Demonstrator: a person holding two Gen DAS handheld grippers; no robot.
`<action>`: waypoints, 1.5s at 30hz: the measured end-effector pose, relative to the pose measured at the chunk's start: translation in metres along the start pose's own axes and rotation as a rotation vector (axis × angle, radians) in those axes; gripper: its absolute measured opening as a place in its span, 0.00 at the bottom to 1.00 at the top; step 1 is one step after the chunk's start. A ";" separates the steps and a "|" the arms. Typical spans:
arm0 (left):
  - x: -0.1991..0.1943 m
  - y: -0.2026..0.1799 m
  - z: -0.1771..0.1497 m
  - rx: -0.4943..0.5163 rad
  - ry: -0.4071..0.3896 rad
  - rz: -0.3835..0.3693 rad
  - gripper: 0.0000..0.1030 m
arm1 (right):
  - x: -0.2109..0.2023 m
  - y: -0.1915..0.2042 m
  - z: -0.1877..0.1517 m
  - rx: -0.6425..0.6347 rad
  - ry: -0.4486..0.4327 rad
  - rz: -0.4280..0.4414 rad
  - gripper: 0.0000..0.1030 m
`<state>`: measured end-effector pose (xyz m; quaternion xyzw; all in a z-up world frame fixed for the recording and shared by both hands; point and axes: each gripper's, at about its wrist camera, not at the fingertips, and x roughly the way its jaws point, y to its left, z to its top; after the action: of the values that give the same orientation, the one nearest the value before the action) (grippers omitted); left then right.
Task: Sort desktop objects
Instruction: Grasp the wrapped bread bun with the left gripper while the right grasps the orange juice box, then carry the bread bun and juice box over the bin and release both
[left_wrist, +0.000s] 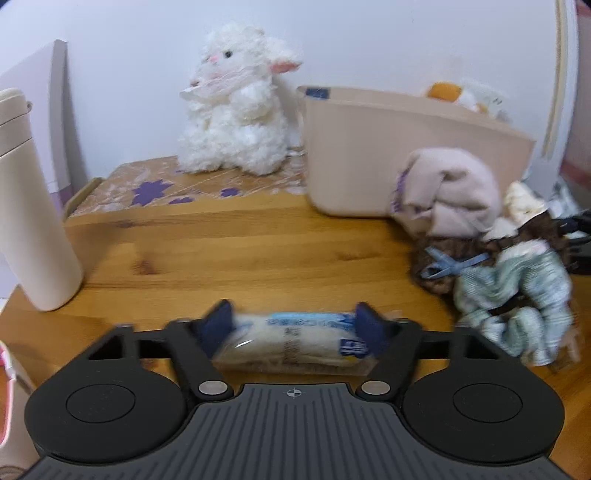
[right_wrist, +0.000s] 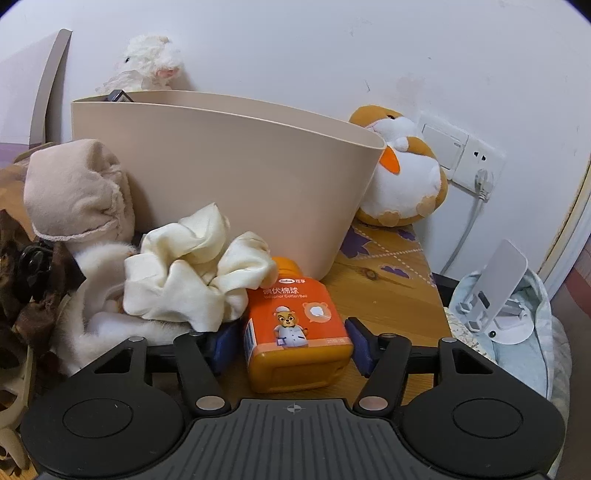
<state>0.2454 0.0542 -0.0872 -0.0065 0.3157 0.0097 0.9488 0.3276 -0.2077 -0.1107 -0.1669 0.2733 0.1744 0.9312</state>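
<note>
On the wooden table (left_wrist: 240, 251) lies a clear-wrapped packet with a blue label (left_wrist: 295, 339). My left gripper (left_wrist: 293, 326) is closed on it, a blue pad pressing on each end. In the right wrist view an orange bottle with a cartoon bear label (right_wrist: 295, 325) lies on the table. My right gripper (right_wrist: 293, 345) grips it by both sides. A beige bin (right_wrist: 221, 177) stands just behind the bottle and, in the left wrist view, the bin (left_wrist: 369, 155) is at the back right.
A heap of soft things lies between the grippers: a cream scrunchie (right_wrist: 184, 273), a beige cloth (left_wrist: 450, 192), a green scrunchie (left_wrist: 517, 295). A cream tumbler (left_wrist: 33, 203) stands left. A lamb plush (left_wrist: 236, 110) and a hamster plush (right_wrist: 402, 173) sit against the wall.
</note>
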 end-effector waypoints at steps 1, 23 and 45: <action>-0.001 -0.001 0.000 0.000 0.005 -0.022 0.29 | -0.001 0.000 0.000 0.001 -0.002 0.001 0.55; -0.036 -0.015 -0.021 0.281 0.114 -0.166 0.72 | -0.033 -0.022 -0.010 0.041 -0.046 -0.051 0.52; -0.036 -0.034 -0.011 0.137 0.055 -0.252 0.26 | -0.076 -0.037 -0.004 0.089 -0.111 -0.096 0.49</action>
<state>0.2106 0.0193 -0.0737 0.0186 0.3383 -0.1314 0.9316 0.2814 -0.2592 -0.0631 -0.1284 0.2206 0.1260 0.9586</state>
